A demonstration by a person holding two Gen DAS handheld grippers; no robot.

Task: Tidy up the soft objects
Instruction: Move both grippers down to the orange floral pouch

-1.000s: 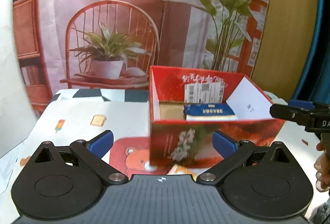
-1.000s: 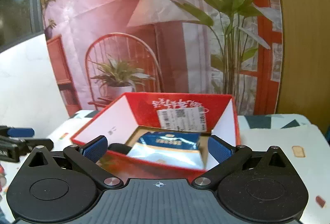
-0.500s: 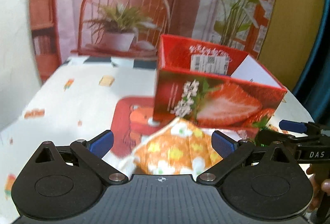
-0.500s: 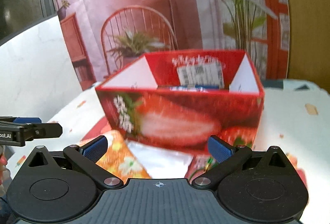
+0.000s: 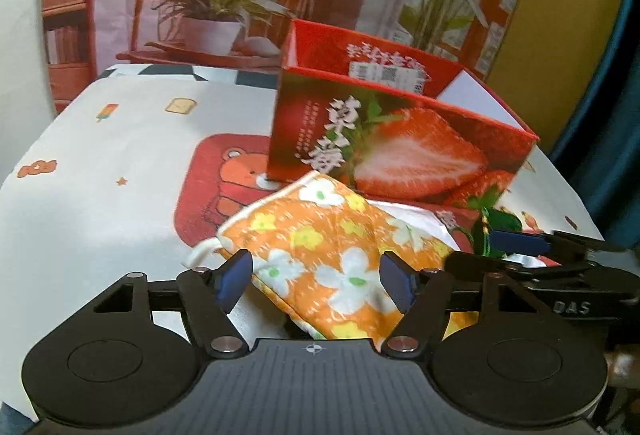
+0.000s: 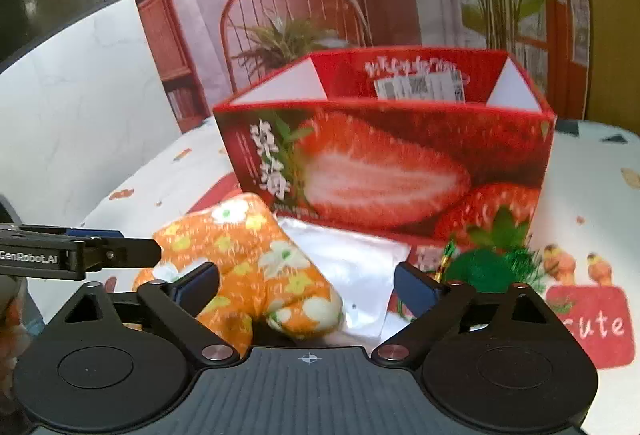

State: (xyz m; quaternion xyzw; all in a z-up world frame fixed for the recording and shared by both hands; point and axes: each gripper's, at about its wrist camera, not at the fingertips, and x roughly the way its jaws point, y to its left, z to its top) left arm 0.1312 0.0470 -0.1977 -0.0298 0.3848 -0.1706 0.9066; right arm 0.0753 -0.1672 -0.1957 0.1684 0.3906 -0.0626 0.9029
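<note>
Standing by the bench (image 5: 100, 163), I see its cartoon-print cloth carrying everything, and the biggest thing on it is the red strawberry box (image 5: 400, 151), open at the top and set toward twelve o'clock from both grippers. I'd guess it sits there as the bin the soft things go into, mouth up so they can be dropped in from above; from this low angle I cannot tell what lies inside.

Next in size is the orange flowered cloth pouch (image 5: 336, 247), lying on the bench against the foot of the box's near wall, at about six o'clock from the box. Under its far edge lies a white plastic packet (image 6: 352, 263), and at about three o'clock from the pouch a small green tufted thing (image 6: 492, 267), too blurred to name.

Both tools slant down at the pouch, probably because a limp thing lifts best from two ends. The left gripper (image 5: 316, 279) has its jaws closing with the pouch between them; the blue pads do not appear to be pressing on it yet. The right gripper (image 6: 308, 287) comes in from the other side, jaws also closing, the pouch's other end and the packet between them, the left pad close against the cloth but, as far as I can tell, holding nothing.
</note>
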